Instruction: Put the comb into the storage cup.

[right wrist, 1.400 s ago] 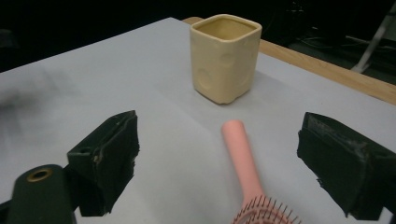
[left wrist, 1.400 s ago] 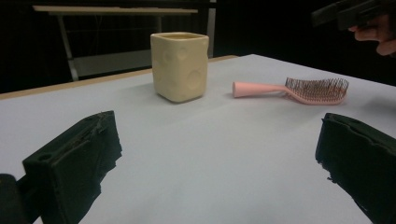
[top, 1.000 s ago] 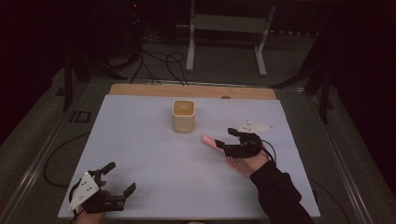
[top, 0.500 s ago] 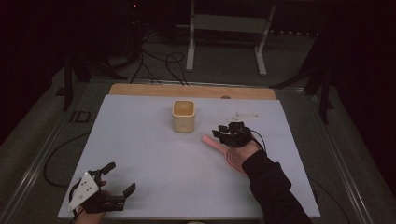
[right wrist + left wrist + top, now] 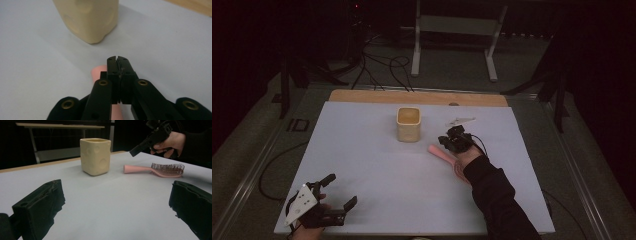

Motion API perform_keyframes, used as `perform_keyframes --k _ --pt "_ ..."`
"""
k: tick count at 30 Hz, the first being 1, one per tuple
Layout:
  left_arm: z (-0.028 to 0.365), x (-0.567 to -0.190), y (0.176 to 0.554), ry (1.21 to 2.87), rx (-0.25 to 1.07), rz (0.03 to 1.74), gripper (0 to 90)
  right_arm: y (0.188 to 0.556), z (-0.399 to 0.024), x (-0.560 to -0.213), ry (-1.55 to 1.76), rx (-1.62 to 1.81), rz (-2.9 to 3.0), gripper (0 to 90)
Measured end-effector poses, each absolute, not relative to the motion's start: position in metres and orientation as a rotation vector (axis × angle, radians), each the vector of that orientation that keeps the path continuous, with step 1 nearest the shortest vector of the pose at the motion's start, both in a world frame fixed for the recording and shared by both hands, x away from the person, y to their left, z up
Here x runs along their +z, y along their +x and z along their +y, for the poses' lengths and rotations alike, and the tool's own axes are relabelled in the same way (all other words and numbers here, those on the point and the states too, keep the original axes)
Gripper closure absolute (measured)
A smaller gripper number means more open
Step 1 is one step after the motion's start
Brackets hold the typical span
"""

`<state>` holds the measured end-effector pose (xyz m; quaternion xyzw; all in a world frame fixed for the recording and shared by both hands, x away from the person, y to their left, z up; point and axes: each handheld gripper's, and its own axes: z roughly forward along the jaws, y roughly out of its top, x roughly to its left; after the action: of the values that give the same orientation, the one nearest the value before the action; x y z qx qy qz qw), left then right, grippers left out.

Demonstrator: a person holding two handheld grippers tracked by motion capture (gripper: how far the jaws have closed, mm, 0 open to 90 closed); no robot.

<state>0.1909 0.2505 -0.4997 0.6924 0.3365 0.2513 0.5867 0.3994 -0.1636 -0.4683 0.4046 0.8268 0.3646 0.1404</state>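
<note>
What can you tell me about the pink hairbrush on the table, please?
The hairbrush looks like pink plastic: a smooth rounded handle and an oval head with dark bristles pointing up. It lies flat on the white table, handle end toward the cup, not touching it. The right gripper hovers shut above its handle.

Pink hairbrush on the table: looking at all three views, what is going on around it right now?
A person works at a white table with a grasping tool in each hand. The right tool, jaws shut and empty, hovers just above the handle of the pink hairbrush, which lies flat on the table beside a cream dimpled cup. Seen from the left gripper view, there is a gap between that tool and the brush. The left tool rests open near the table's front left corner, holding nothing.
</note>
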Motion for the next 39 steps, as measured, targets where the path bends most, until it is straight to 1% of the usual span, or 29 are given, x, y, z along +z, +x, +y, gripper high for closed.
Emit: perform_keyframes --k 8,24,34,39 --pt "0.25 -0.5 0.192 1.616 0.579 0.782 0.3 0.407 -0.157 -0.479 1.186 0.927 2.457 90.0" --pt "0.25 -0.501 0.192 1.62 0.579 0.78 0.3 0.416 -0.151 -0.492 1.253 0.823 2.492 90.0" --pt "0.249 -0.501 0.191 1.628 0.582 0.776 0.3 0.411 -0.144 -0.492 1.22 0.824 2.529 90.0" --pt "0.25 -0.5 0.191 1.622 0.584 0.781 0.3 0.402 -0.134 -0.491 1.174 0.83 2.569 90.0"
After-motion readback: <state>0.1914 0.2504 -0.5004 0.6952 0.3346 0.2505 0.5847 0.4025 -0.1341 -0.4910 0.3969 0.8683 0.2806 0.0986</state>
